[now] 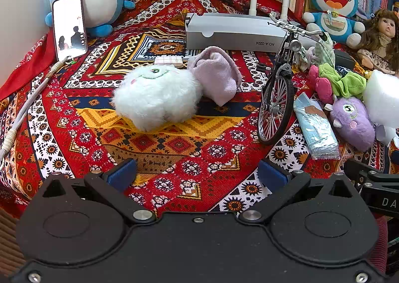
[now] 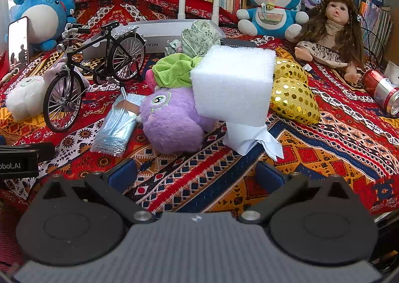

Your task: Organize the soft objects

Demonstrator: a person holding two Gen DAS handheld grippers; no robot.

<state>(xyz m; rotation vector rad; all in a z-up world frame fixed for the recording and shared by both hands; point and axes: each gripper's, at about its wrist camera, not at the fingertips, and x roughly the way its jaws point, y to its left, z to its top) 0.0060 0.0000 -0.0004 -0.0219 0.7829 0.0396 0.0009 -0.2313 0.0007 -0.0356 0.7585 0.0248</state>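
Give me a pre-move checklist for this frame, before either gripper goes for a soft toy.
1. Left gripper empty, jaws apart: ok.
2. Right gripper empty, jaws apart: ok.
3. White plush reachable, open cloth in front: ok.
4. White plush free of neighbours: not ok, the pink cloth touches it.
5. Purple plush free to lift: not ok, the foam block leans against it.
6. Model bicycle safely clear of both plushes: cannot tell.
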